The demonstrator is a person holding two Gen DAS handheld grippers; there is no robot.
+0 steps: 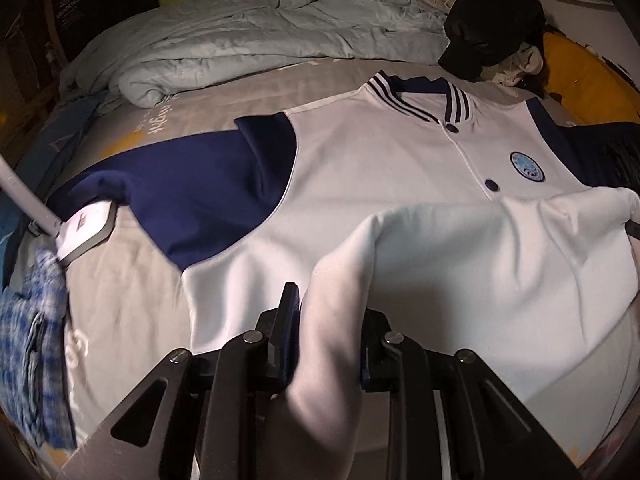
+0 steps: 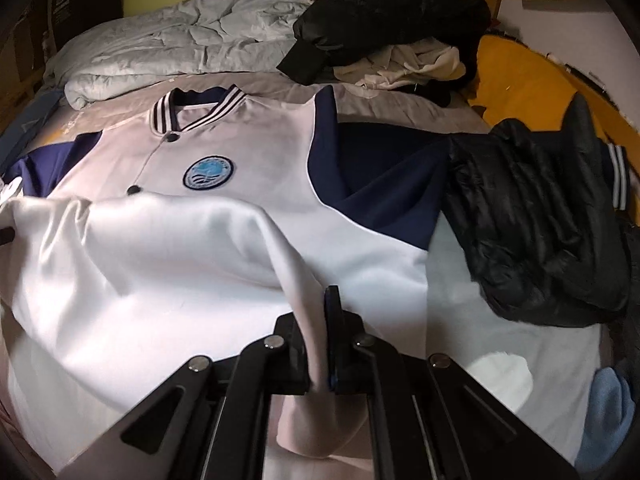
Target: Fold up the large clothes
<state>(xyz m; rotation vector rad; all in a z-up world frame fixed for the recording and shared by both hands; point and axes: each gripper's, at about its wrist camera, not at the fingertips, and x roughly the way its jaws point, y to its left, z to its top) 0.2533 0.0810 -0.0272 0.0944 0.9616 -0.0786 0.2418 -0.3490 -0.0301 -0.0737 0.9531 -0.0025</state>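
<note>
A white varsity jacket point(image 1: 380, 168) with navy sleeves, a striped collar and a round blue badge lies front up on the bed; it also shows in the right wrist view point(image 2: 248, 160). Its white bottom hem point(image 1: 480, 248) is lifted off the bed and stretched between the two grippers, folded up toward the chest. My left gripper point(image 1: 330, 320) is shut on the hem's left corner. My right gripper point(image 2: 316, 328) is shut on the hem's right corner point(image 2: 168, 248). The left navy sleeve point(image 1: 180, 200) lies spread out. The right navy sleeve point(image 2: 384, 184) runs under a black garment.
A black puffer jacket point(image 2: 540, 224) lies on the jacket's right sleeve. A crumpled pale duvet point(image 1: 260, 32) and a pile of dark and cream clothes point(image 2: 392, 28) sit at the bed's far side. A blue checked cloth point(image 1: 36, 352) and a white-handled tool point(image 1: 80, 232) lie at left.
</note>
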